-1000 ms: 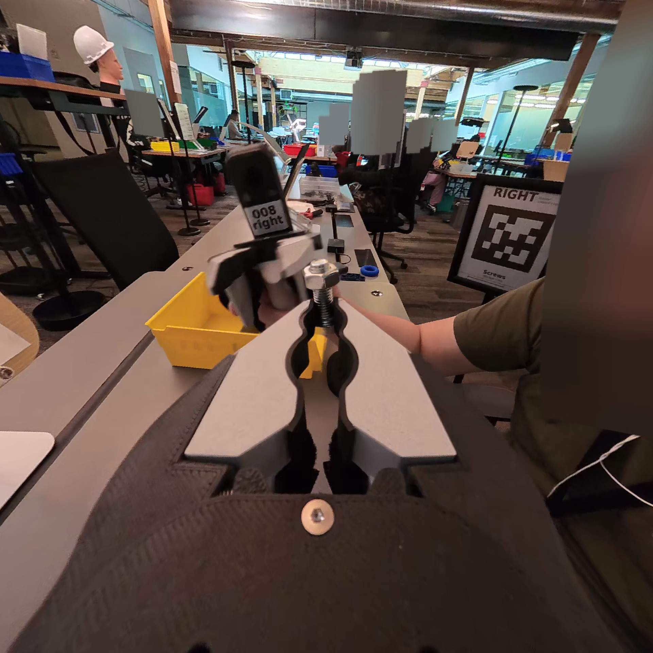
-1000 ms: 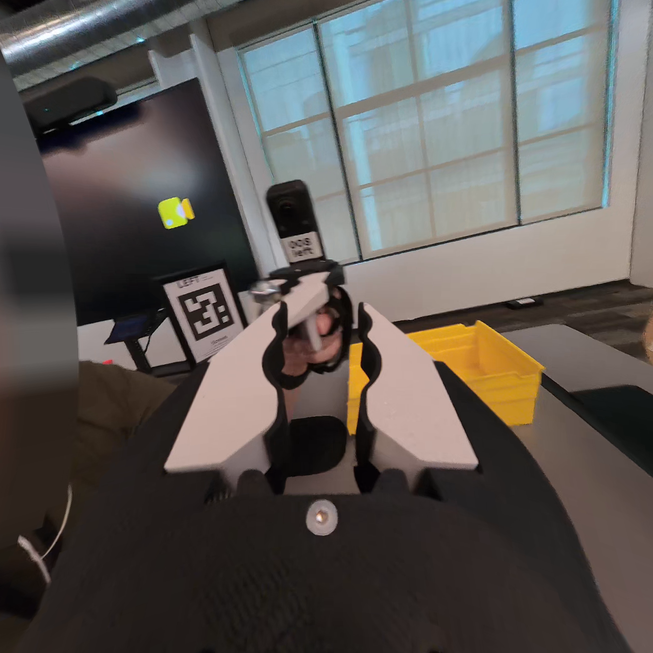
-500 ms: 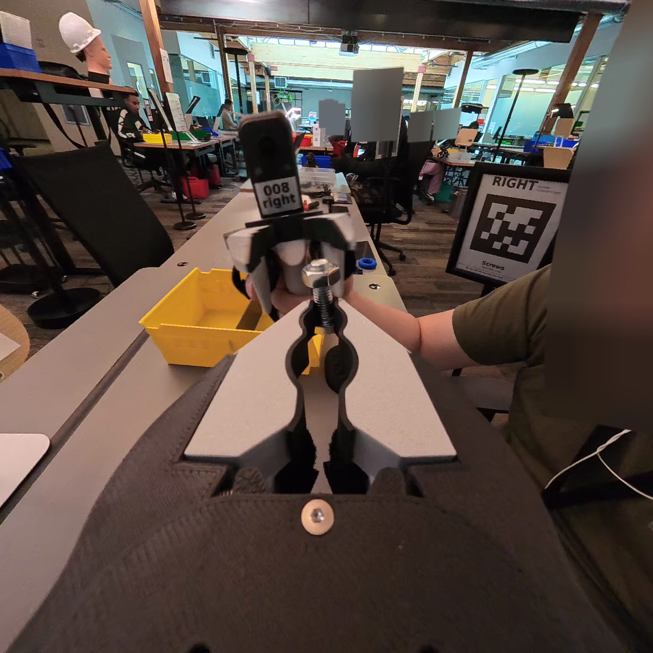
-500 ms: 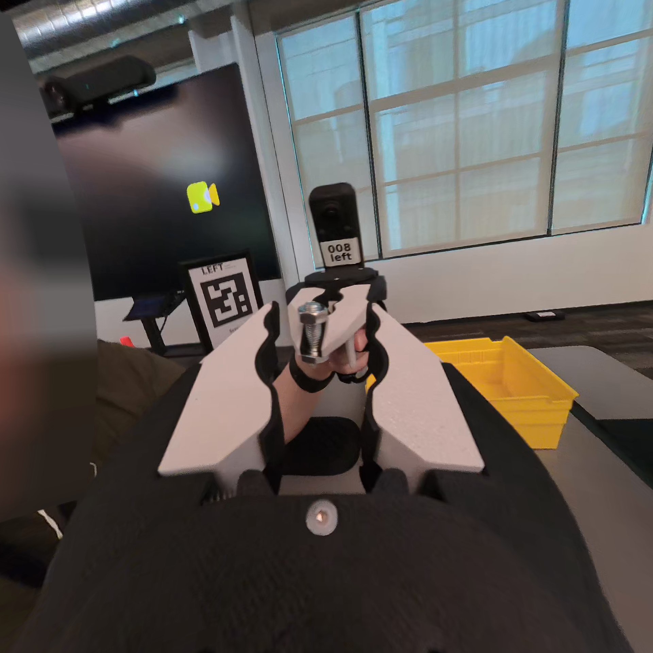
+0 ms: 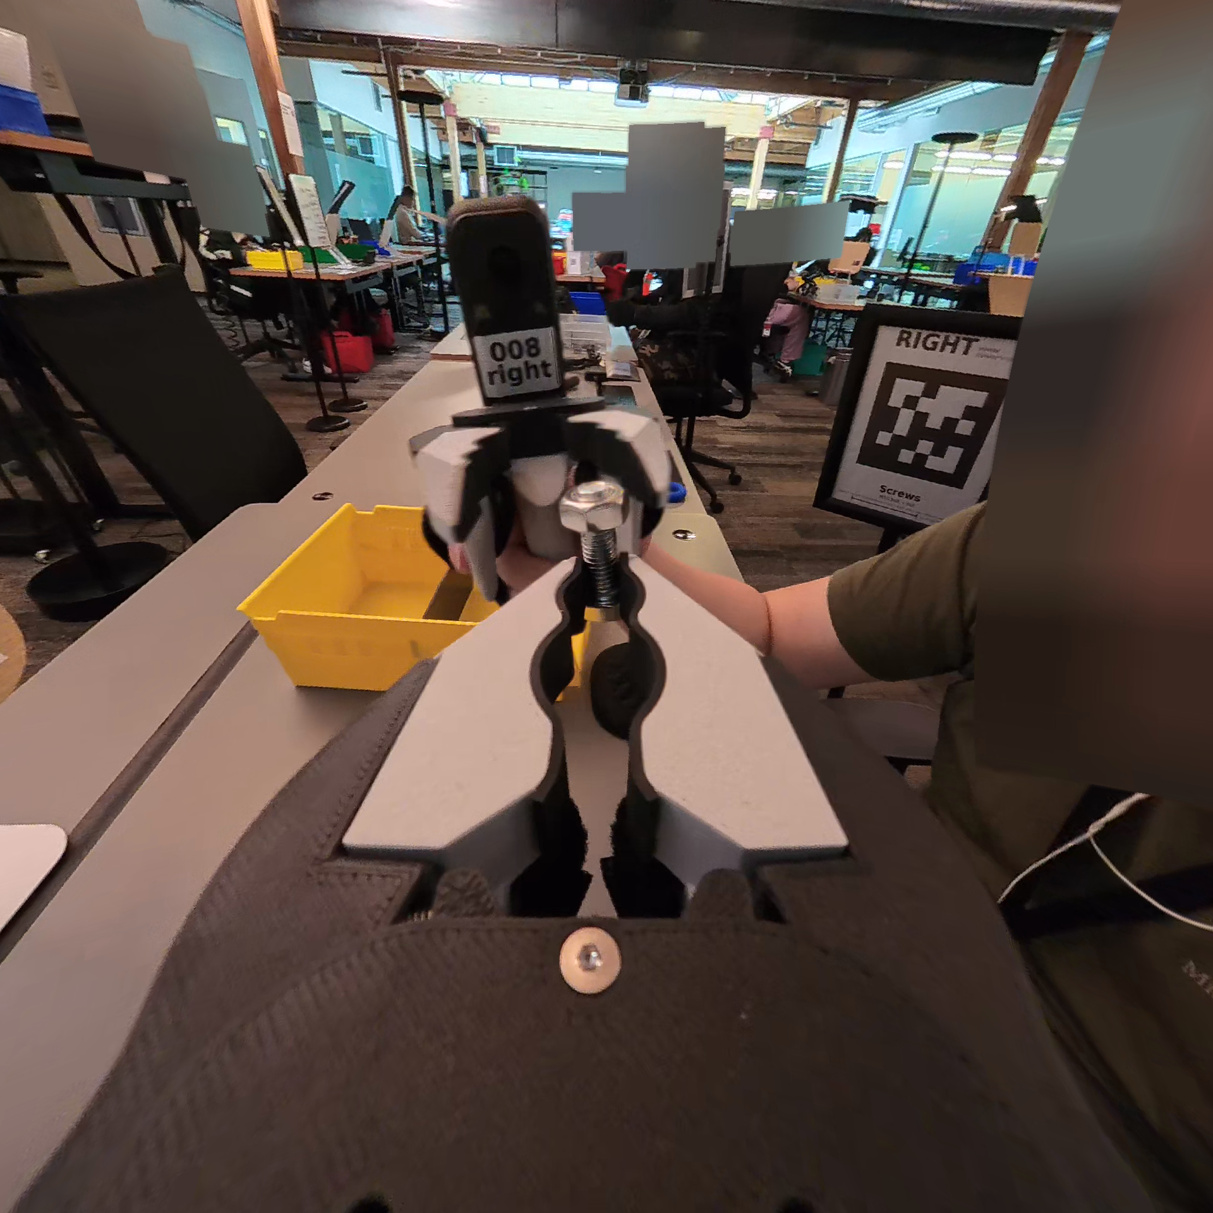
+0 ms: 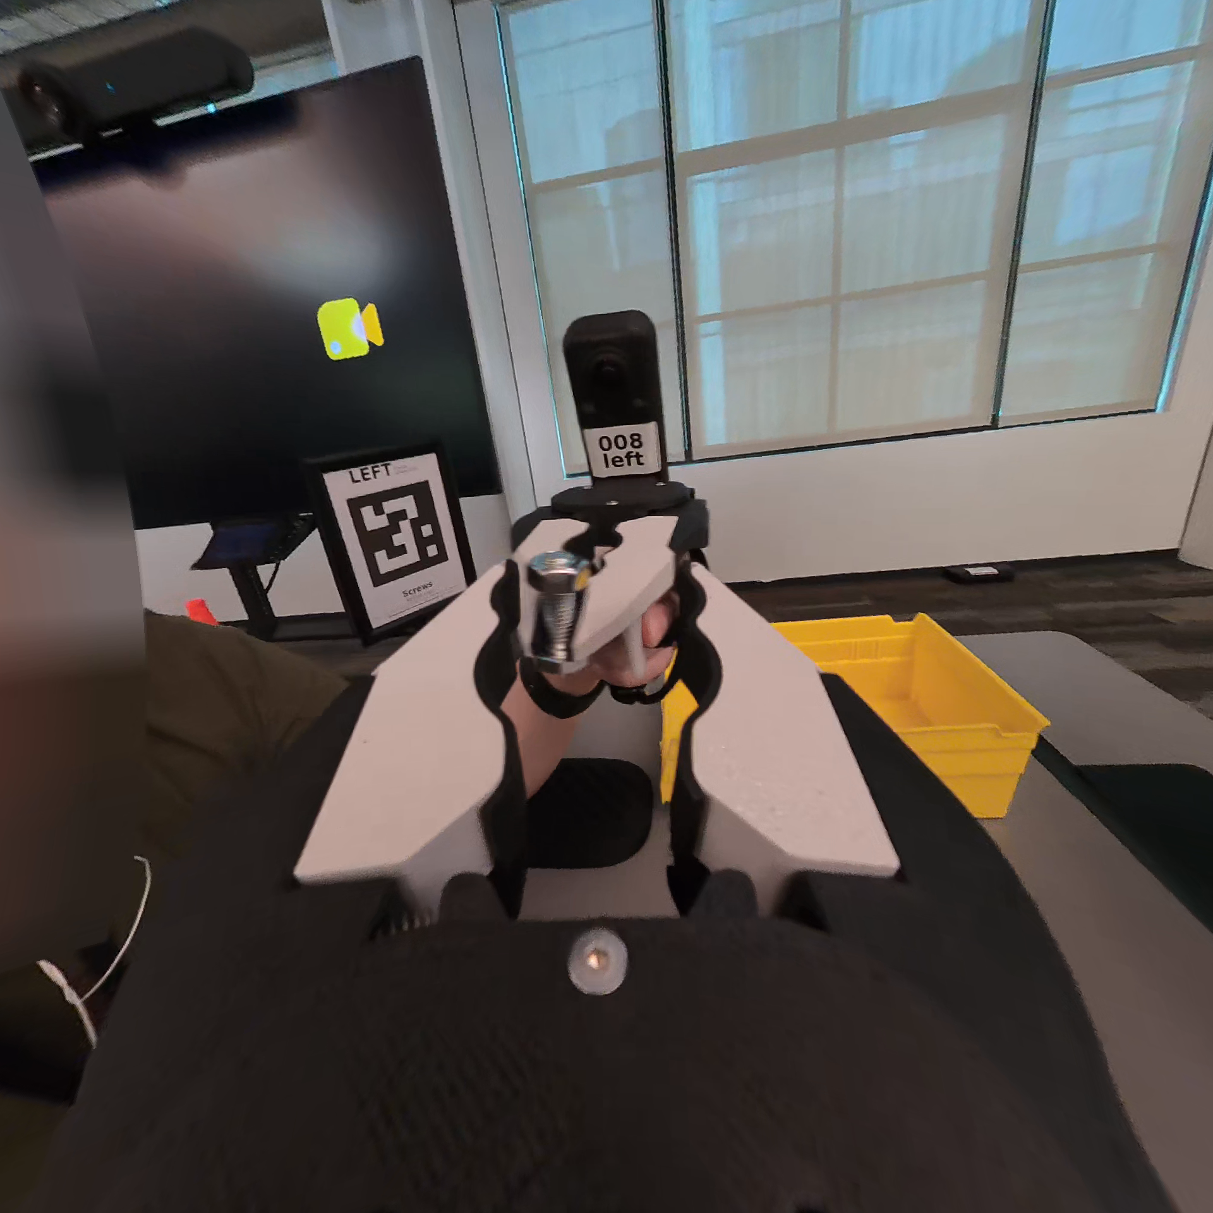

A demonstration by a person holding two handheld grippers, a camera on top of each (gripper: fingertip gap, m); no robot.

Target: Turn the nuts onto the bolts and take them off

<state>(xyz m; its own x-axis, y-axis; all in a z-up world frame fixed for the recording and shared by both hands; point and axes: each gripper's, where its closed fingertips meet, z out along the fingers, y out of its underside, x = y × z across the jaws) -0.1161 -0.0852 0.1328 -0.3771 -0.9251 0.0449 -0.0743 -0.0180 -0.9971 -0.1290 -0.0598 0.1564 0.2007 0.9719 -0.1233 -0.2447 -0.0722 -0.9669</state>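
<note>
Left wrist view: my left gripper point(image 5: 600, 591) is clamped on the threaded shank of the bolt point(image 5: 597, 545), which stands upright with a hex piece at its top. Just behind the bolt I see my right gripper point(image 5: 545, 486), its fingers spread apart and grasping nothing. The yellow bin point(image 5: 367, 604) sits on the grey table point(image 5: 151, 689), below and left of the bolt.

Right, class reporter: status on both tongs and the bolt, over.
Left tongs shut on bolt, nut at top. Right tongs open, facing the bolt, not gripping. Nothing between them; yellow bin on table behind.
</note>
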